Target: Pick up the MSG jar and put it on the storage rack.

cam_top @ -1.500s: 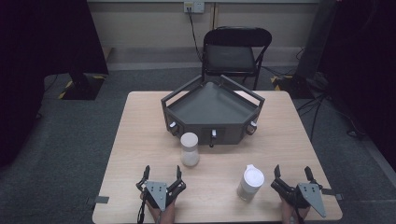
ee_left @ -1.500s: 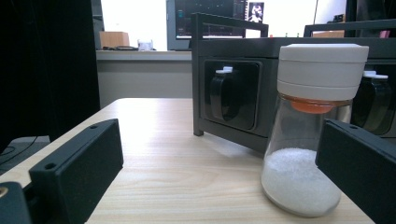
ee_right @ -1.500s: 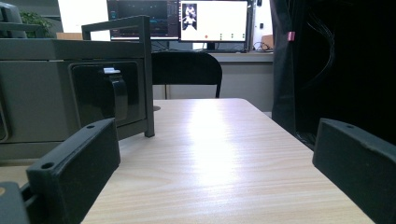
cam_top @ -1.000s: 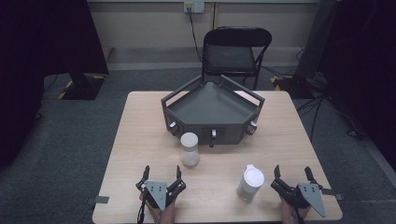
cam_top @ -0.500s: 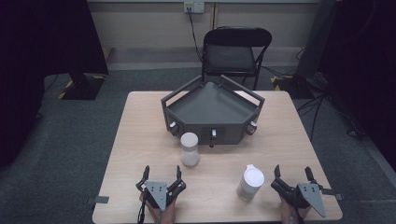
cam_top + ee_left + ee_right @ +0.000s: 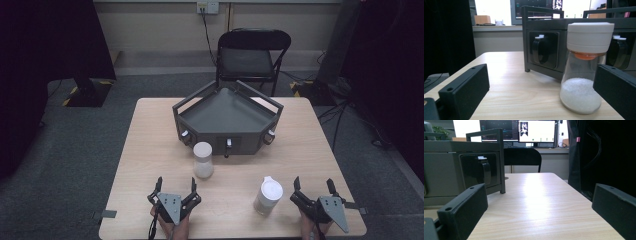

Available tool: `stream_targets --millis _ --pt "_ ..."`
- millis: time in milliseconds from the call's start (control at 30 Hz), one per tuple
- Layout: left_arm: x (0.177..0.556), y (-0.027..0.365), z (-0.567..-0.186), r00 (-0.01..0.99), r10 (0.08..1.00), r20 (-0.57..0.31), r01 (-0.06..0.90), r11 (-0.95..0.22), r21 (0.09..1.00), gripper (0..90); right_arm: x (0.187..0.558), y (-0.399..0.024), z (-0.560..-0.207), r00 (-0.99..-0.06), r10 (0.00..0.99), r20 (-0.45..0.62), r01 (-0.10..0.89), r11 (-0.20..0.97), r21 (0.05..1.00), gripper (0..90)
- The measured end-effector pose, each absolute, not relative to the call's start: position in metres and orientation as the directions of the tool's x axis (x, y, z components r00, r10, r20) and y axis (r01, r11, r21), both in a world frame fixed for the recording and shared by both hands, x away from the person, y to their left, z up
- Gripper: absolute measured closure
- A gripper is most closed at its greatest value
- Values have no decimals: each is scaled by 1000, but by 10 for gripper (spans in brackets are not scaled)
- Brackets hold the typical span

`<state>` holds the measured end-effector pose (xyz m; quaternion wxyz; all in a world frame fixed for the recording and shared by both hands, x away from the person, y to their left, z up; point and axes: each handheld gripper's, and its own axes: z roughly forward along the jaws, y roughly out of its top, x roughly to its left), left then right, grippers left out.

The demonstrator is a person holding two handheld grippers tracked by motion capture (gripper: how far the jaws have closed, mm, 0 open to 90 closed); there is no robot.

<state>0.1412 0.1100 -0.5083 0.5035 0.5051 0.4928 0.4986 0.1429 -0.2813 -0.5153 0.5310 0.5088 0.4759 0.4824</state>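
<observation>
A clear shaker (image 6: 203,159) (image 6: 584,72) with a white cap and white grains in its base stands upright on the wooden table (image 6: 150,145), just in front of the dark tray. A second white container (image 6: 268,195) with a spouted lid stands near the front right. My left gripper (image 6: 175,184) (image 6: 541,92) rests open at the front edge, below and left of the shaker, nothing between its jaws. My right gripper (image 6: 313,186) (image 6: 539,212) rests open at the front right, just right of the white container, holding nothing.
A dark five-sided tray (image 6: 227,117) (image 6: 544,47) (image 6: 454,170) with a raised rail and small knobs on its front stands mid-table. A black chair (image 6: 250,55) stands beyond the far edge. Bare tabletop lies between the grippers.
</observation>
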Motion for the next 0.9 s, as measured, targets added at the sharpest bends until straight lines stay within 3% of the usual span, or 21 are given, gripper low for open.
stream_targets --millis 900 --pt "160 115 -476 148 989 -18 -24 22 999 2 143 -280 -515 88 996 -14 -28 17 999 0"
